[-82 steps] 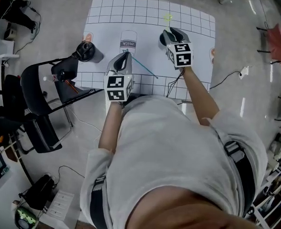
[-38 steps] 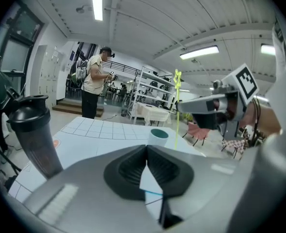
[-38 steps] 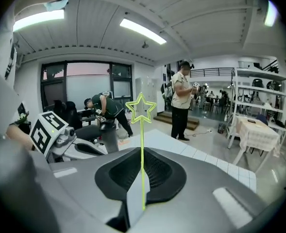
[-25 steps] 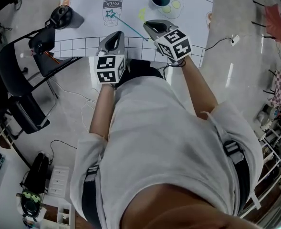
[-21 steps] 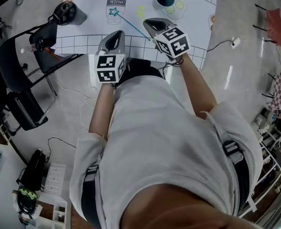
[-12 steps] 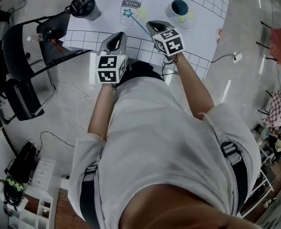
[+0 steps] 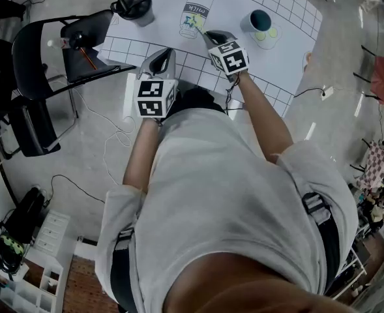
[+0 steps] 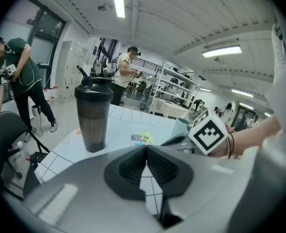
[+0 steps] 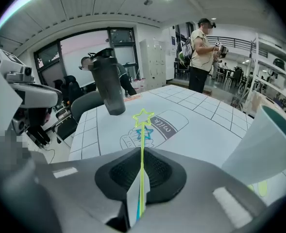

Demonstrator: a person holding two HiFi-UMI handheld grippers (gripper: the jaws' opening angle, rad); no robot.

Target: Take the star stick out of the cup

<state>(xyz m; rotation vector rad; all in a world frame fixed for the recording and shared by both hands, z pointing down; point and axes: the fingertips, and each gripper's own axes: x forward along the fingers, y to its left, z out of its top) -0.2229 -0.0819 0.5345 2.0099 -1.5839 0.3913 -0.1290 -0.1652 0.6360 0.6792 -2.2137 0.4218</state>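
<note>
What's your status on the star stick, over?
Left gripper shut, empty. Right gripper shut on thin yellow-green star-topped stick, out of teal cup. Black shaker bottle stands apart.

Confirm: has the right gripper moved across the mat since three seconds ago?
Yes. The right gripper, tongs shut on the yellow star stick, has moved left from the teal cup toward the milk carton drawing on the mat.

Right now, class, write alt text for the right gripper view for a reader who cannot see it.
The right gripper is shut on a yellow-green star stick pointing out over a gridded mat. A teal cup stands at right, a dark shaker bottle farther back.
</note>
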